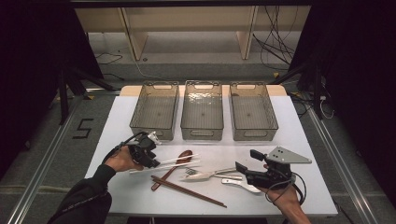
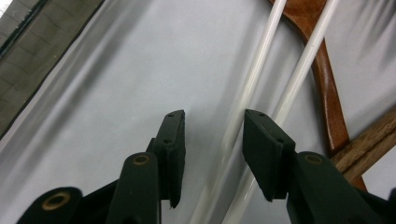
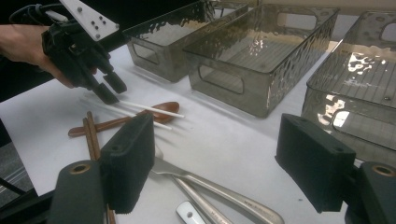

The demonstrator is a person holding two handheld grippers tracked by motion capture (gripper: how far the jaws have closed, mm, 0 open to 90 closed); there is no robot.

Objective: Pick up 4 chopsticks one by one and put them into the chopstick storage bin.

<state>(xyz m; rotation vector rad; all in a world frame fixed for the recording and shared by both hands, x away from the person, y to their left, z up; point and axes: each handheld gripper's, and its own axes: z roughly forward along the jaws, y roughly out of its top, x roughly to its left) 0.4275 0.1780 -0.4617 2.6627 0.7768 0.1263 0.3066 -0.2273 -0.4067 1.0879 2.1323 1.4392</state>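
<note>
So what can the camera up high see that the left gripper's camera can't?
The high view takes in three see-through bins, the metal cutlery, the right gripper and both hands. The left gripper view shows close up that the left gripper has both white chopsticks between its open jaws, pads not yet pressing. Both show the white chopsticks, the wooden spoon, the brown chopsticks and the white table.
</note>
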